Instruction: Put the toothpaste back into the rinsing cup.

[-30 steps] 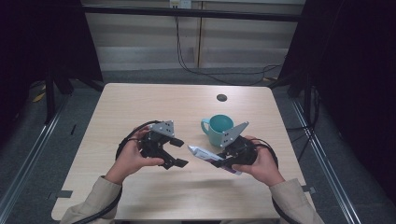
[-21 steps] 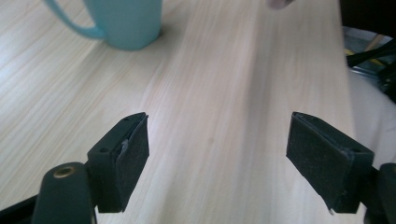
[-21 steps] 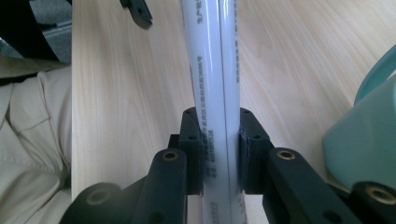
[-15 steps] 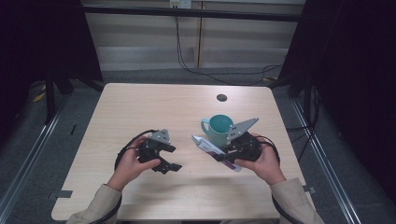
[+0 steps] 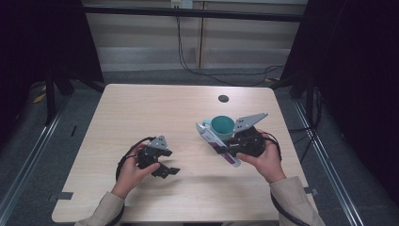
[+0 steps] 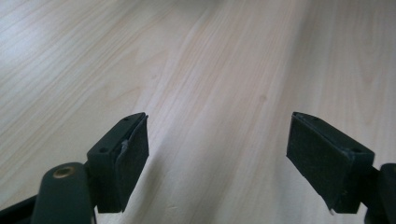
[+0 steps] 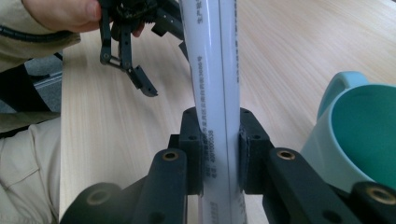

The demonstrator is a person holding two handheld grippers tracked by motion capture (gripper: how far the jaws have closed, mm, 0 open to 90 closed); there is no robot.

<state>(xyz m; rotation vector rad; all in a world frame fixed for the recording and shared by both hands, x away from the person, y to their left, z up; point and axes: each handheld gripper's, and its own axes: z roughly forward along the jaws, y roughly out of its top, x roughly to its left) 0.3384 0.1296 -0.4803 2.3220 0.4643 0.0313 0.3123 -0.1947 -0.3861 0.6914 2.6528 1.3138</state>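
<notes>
The right tool (image 7: pixel 219 144) is clamped on a white tube (image 7: pixel 212 70), its two black jaws pressing the tube's sides low down on its length. In the right gripper view the tube runs straight up between the jaws and out past the top edge, with small dark print along its left side. In the high view the right tool (image 5: pixel 225 149) holds the tube (image 5: pixel 212 140) slanted over the table (image 5: pixel 155 108), one end pointing up and to the left, the other end with a purple patch lying nearer the person. Just beside the tube, on its far right side, stands a teal cup (image 5: pixel 222 126) with its handle toward the tube.

The left tool (image 5: pixel 165 170) sits low over the table, well apart from the tube, and its jaws stand apart with nothing but bare wood between them in the left gripper view (image 6: pixel 217 154).
</notes>
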